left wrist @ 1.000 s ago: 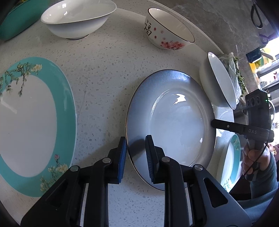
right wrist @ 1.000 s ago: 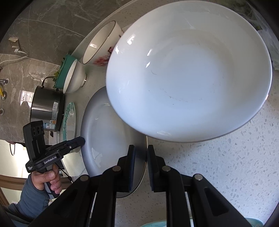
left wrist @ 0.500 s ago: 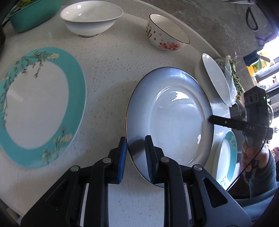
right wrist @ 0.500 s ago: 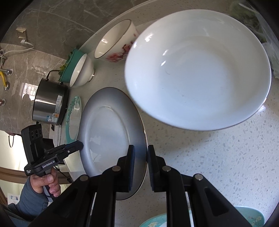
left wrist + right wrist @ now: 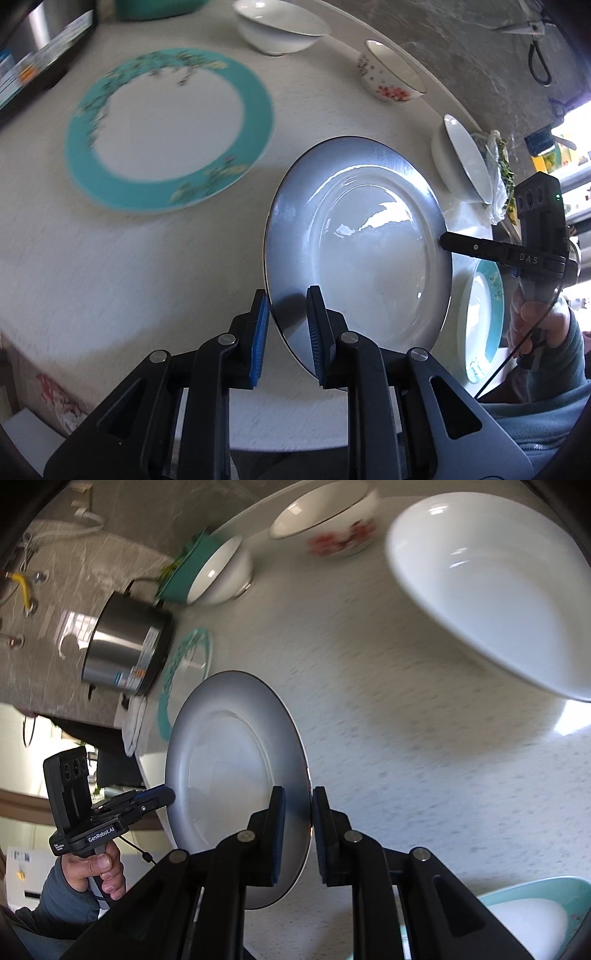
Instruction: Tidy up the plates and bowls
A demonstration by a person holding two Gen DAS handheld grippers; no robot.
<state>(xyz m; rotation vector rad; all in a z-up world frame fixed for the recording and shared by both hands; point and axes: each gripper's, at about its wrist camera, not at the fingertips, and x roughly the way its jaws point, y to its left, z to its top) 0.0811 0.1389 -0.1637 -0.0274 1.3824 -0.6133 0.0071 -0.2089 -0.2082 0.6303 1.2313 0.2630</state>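
Observation:
A grey-blue plate (image 5: 369, 251) with a dark rim hangs tilted above the speckled table, held at two opposite edges. My left gripper (image 5: 286, 325) is shut on its near rim in the left wrist view. My right gripper (image 5: 297, 823) is shut on the opposite rim of the same plate (image 5: 229, 775). Each view shows the other gripper at the plate's far edge: the right gripper (image 5: 443, 242) and the left gripper (image 5: 162, 797), each in a person's hand. A teal-rimmed plate (image 5: 166, 125) lies flat to the left.
A large white bowl (image 5: 498, 590), a flowered bowl (image 5: 391, 79), and a white bowl (image 5: 280, 29) stand on the table. A steel pot (image 5: 125, 646) sits beyond the teal-rimmed plate. A second teal plate (image 5: 484, 317) lies near the right edge of the table.
Both grippers carried the grey-blue plate away from the large white bowl, toward the teal-rimmed plate and the pot. The grips have not changed.

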